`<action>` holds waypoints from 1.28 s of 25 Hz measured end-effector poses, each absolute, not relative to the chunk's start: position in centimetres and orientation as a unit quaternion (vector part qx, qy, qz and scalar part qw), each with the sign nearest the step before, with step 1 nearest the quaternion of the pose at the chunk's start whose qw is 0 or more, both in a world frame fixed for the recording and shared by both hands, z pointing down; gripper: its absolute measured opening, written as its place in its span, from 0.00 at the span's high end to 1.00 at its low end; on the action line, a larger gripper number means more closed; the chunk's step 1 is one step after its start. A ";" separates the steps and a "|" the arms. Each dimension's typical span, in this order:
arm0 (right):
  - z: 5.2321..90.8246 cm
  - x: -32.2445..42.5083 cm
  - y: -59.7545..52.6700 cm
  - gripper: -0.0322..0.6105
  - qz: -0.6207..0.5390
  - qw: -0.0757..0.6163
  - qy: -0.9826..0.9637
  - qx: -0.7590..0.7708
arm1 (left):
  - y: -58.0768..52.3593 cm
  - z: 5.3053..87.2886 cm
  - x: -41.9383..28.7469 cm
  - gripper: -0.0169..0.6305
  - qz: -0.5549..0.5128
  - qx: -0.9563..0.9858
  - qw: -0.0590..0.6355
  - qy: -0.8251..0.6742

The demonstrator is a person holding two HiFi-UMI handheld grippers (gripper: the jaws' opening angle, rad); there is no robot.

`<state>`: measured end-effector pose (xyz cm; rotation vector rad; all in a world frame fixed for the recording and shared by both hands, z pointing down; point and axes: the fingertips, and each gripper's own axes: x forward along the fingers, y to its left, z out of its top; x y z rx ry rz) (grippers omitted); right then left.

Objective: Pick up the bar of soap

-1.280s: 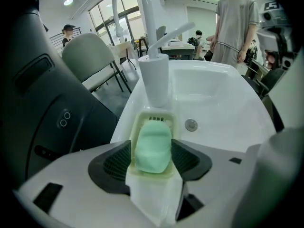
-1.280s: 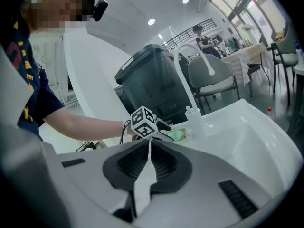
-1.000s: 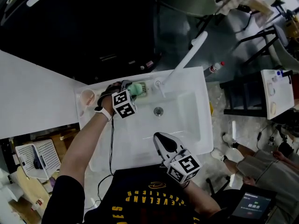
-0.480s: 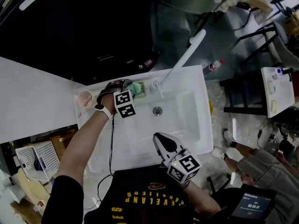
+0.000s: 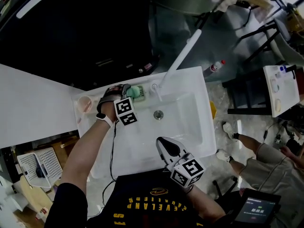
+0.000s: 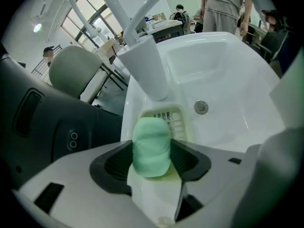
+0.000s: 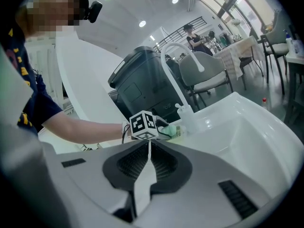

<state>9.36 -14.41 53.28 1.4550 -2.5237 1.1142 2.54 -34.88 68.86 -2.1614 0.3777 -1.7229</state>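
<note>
The pale green bar of soap [image 6: 151, 134] lies over the near end of a cream slatted soap dish [image 6: 179, 119] on the sink's back ledge, left of the faucet base [image 6: 145, 65]. My left gripper [image 6: 152, 163] points steeply down onto it. Its jaws have just been closing with the soap between them, and both dark pads now touch the soap's sides. In the head view the soap [image 5: 137, 92] shows just past the left gripper [image 5: 130, 95]. My right gripper [image 7: 148, 148] is shut on nothing and hovers over the sink's near rim [image 5: 164, 145].
The white sink [image 5: 187, 127] has a drain [image 5: 158, 114] and a tall arched faucet [image 5: 178, 63]. A pinkish round dish [image 5: 85, 103] sits at the ledge's left end. A dark bin [image 7: 142, 75] stands behind the sink. A bottle [image 5: 214, 68] and a person [image 5: 266, 160] are on the right.
The left gripper has rolled a little in place over the soap dish. The right gripper has stayed where it was.
</note>
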 end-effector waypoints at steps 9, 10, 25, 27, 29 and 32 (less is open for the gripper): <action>53.2 9.1 -14.4 0.91 0.357 0.014 -0.812 0.461 | -35.2 67.2 1.8 0.57 -0.552 -0.801 0.125 0.196; 53.1 9.0 -14.5 0.91 0.356 0.014 -0.813 0.461 | -35.2 66.9 1.8 0.57 -0.545 -0.805 0.121 0.202; 52.0 8.3 -15.6 0.91 0.342 0.017 -0.824 0.452 | -34.2 60.1 1.6 0.57 -0.388 -0.872 -0.018 0.298; 51.7 8.2 -15.7 0.91 0.339 0.017 -0.826 0.451 | -33.8 59.0 1.5 0.57 -0.359 -0.879 -0.051 0.308; 51.4 8.1 -16.0 0.91 0.334 0.016 -0.828 0.450 | -33.3 57.7 1.3 0.57 -0.327 -0.886 -0.083 0.316; 50.7 7.9 -16.5 0.91 0.326 0.014 -0.832 0.449 | -32.5 56.0 1.0 0.57 -0.283 -0.894 -0.126 0.325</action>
